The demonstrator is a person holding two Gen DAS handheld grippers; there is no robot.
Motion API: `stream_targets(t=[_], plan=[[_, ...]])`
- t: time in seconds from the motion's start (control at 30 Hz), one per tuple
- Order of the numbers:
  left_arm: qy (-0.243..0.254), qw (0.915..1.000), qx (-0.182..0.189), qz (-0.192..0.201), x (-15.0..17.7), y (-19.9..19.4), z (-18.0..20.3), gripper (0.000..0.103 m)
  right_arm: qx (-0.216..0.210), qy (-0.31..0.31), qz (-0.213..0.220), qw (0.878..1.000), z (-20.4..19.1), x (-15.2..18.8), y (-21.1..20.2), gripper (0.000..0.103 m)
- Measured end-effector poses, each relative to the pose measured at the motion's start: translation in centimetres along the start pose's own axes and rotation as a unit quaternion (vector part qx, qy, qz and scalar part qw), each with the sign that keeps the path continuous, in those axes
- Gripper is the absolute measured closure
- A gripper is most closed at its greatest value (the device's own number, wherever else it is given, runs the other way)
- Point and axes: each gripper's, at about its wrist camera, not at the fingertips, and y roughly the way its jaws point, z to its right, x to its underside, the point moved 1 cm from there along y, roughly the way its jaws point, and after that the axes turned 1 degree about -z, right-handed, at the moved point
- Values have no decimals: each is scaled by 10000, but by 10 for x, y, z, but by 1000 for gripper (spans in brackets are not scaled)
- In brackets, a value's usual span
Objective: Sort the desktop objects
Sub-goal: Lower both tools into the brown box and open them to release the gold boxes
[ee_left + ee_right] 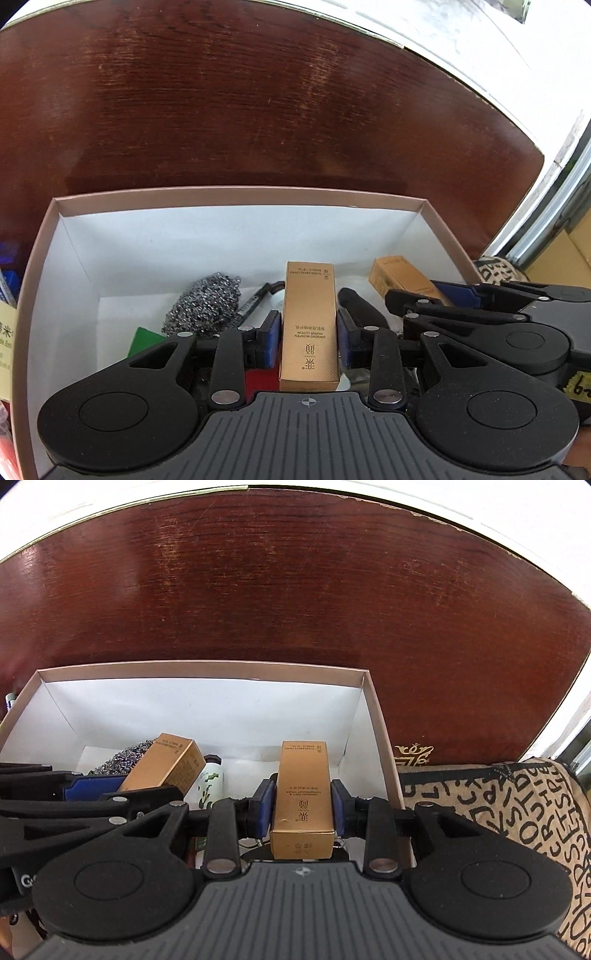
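A cardboard storage box (pixel 240 194) with a white inside stands on the dark wooden table (pixel 258 110). My left gripper (pixel 309 332) reaches into it with a gold carton (pixel 309 295) between its blue pads (pixel 271 338); the pads stand just off the carton's sides. My right gripper (pixel 303 808) is shut on a second gold carton (pixel 303 775) near the box's right wall (pixel 380 738). In the right wrist view the left gripper (pixel 125 790) and its carton (pixel 170 760) show at the left. The right gripper (pixel 443 295) shows at the right of the left wrist view.
Inside the box lie a steel wool scourer (pixel 207 306), a black marker (pixel 255 302), a green item (pixel 146 339), a black object (pixel 360 306) and a white bottle with green blotches (pixel 210 782). A lettered cloth bag (pixel 517 812) lies right of the box.
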Motion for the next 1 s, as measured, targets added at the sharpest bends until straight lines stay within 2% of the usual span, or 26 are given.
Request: stream_targets(t=[0.03, 0.17, 0.23, 0.3, 0.33, 0.37, 0.43, 0.5, 0.53, 0.7, 0.83, 1.0], plan=[[-7, 10000, -32, -21, 0, 1, 0, 55, 8, -30, 0, 10000, -1, 1, 0, 66], [-53, 9997, -193, 104, 0, -4, -2, 46, 99, -123, 28, 9999, -7, 6, -2, 66], [-68, 9988, -436, 214, 0, -9, -3, 28, 119, -114, 73, 9998, -7, 8, -4, 65], [-136, 9976, -599, 316, -1, -10, -7, 17, 201, -70, 174, 9996, -5, 11, -10, 48], [-221, 9972, -617, 347, 0, -12, -11, 13, 183, -96, 245, 9995, -5, 14, -13, 48], [-326, 9970, -614, 353, 0, -14, -15, 11, 126, -108, 274, 9995, -5, 16, -16, 44], [-566, 9968, -466, 328, 1, -17, -24, 0, 66, -168, 306, 9994, -7, 16, -18, 37], [-688, 9968, -198, 349, 4, -20, -27, 0, -266, -243, 274, 9990, -13, 20, -21, 8], [-685, 9971, -80, 325, 6, -21, -26, 0, -427, -290, 265, 9983, -15, 23, -25, 2], [-501, 9986, 145, 96, 16, -18, -11, 0, -296, -718, 417, 9961, -31, 37, -43, 0], [-516, 9983, 268, 48, 23, -29, -4, 0, -364, -678, 348, 9964, -31, 34, -47, 0], [-455, 9980, 379, 234, 33, -55, 5, 0, -563, -449, 540, 9959, -17, 40, -60, 0]])
